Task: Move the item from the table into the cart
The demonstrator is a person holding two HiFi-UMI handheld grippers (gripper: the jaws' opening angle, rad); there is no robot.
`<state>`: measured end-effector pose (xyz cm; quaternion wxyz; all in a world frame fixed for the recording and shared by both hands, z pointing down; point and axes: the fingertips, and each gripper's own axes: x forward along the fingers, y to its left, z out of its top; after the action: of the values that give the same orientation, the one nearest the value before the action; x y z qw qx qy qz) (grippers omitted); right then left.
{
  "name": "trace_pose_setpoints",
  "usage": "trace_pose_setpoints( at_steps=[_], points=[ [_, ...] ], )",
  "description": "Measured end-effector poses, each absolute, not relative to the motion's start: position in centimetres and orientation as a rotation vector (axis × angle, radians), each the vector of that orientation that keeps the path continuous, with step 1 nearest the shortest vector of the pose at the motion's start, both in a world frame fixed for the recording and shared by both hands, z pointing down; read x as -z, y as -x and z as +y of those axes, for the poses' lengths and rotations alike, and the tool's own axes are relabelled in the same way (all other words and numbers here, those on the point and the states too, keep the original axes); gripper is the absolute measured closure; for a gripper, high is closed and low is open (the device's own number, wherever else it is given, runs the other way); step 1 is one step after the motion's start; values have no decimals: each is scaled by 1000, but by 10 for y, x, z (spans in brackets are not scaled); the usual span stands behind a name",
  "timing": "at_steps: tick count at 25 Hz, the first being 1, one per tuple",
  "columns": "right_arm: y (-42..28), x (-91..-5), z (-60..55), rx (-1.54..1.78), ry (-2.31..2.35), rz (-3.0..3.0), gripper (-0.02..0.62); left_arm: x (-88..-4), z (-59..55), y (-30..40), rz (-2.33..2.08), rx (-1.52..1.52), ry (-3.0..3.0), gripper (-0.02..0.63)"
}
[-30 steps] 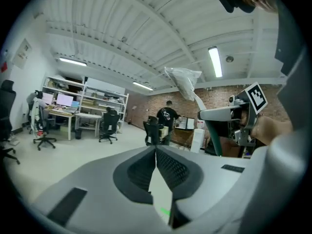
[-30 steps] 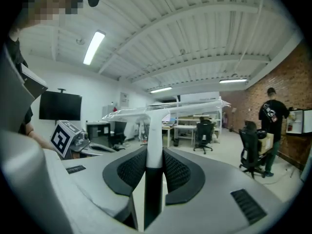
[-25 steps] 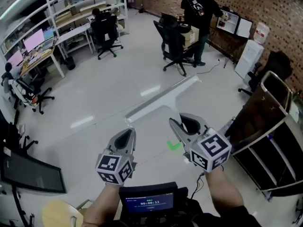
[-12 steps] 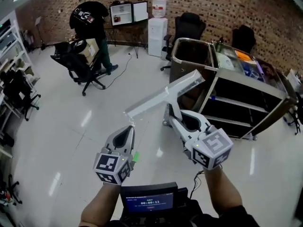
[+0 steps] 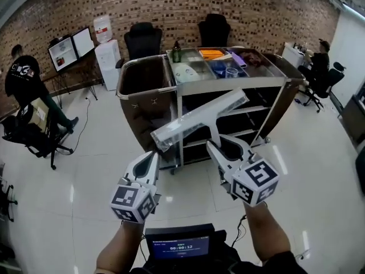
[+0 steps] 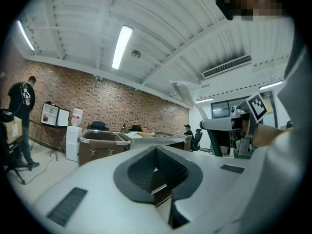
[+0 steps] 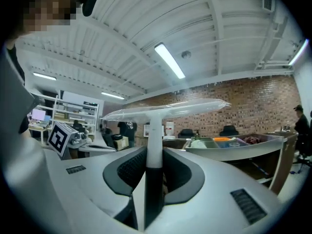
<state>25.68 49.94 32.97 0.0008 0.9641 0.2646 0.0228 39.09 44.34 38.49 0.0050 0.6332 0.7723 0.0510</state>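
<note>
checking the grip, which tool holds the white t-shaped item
The right tool, clamped on the stem of the white T-shaped item; the left tool is shut, empty.

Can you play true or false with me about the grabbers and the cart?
1. The right gripper holds a white squeegee. True.
2. The left gripper holds a cup. False: its jaws are shut on nothing.
3. The squeegee lies inside the cart. False: it is held up in front of the cart.
4. The cart's top tray has things in it. True.
</note>
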Motion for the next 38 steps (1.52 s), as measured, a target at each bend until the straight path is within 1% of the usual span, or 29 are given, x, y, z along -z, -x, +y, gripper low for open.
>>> trace_pose_setpoints(
  at_steps=[4, 8, 11, 15, 20, 23, 26, 34, 38],
  points=[
    [-162, -325, 595, -75, -2968, 986, 515, -373, 554, -308, 2521, -113, -1872, 606],
    [-102, -321, 674, -47, -2928, 1148, 515, -359, 641, -260, 2603, -57, -1788, 606],
    [-79, -326, 731, -45, -2895, 1250, 515, -353, 705, -240, 2650, -18, -1715, 606],
    [-72, -321, 807, -27, -2869, 1325, 515, -341, 783, -231, 2701, 82, -1655, 606],
    [-60, -315, 900, -47, -2788, 1450, 515, -329, 892, -225, 2735, 89, -1526, 606],
    [-42, -311, 956, -31, -2789, 1495, 515, -327, 951, -210, 2746, 70, -1498, 606],
    [-6, -300, 1011, -38, -2775, 1520, 515, -317, 1002, -178, 2750, 93, -1475, 606],
    [103, -269, 1202, -109, -2824, 1357, 515, -283, 1164, -51, 2666, 181, -1560, 606],
    [155, -237, 1280, -117, -2860, 1277, 515, -250, 1236, -5, 2593, 104, -1652, 606]
  ],
)
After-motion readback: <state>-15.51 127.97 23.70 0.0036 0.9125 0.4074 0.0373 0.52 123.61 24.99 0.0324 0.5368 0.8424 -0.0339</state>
